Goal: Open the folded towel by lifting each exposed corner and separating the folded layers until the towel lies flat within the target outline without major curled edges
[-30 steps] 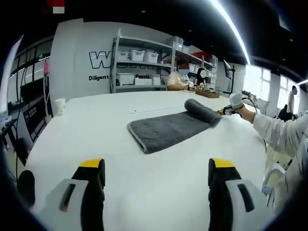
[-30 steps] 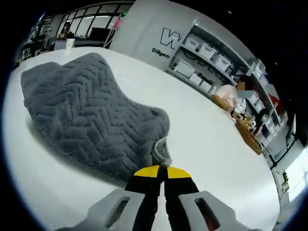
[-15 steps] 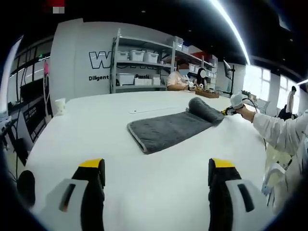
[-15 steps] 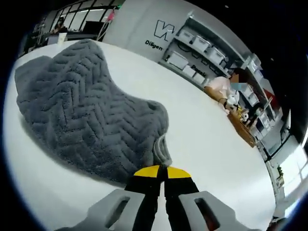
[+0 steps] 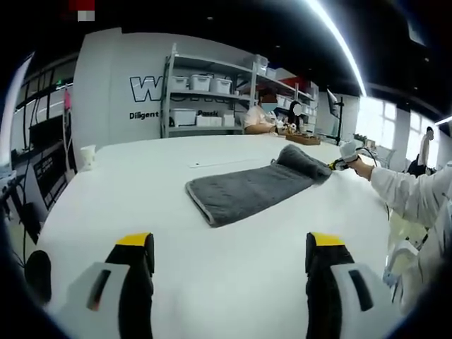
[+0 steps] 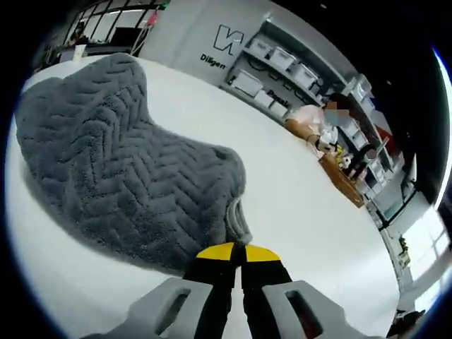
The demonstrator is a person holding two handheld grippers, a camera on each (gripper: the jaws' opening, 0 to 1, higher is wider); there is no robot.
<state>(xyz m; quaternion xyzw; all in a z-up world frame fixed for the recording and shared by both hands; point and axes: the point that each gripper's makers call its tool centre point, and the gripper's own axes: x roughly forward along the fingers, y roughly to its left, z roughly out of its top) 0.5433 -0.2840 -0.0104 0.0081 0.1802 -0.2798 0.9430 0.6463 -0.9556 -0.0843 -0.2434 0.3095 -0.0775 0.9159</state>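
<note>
Towel: grey herringbone-textured microfibre towel (image 5: 247,189) lies lengthwise on the white tabletop (image 5: 141,183), near end flat, far end raised in a soft hump; in the right gripper view the towel (image 6: 120,176) spreads away from the jaws
Right gripper: the yellow-tipped right gripper (image 6: 235,252) has jaws pressed together, clamped on the towel's pale-edged corner; in the left gripper view it (image 5: 337,164) is held by a hand (image 5: 360,167) at the towel's far end
Left gripper: the yellow-tipped left gripper (image 5: 232,243) hangs over bare table near the towel's near end, jaws wide apart, holding nothing
Change vs 1 s ago: far end was a tight roll, now a looser, lower hump drawn further out toward the right gripper; left gripper unchanged
Bkgd: grey metal shelving w/ white bins (image 5: 205,92), a seated person (image 5: 260,117) at a far bench, white paper cup (image 5: 88,155) at table's left edge
</note>
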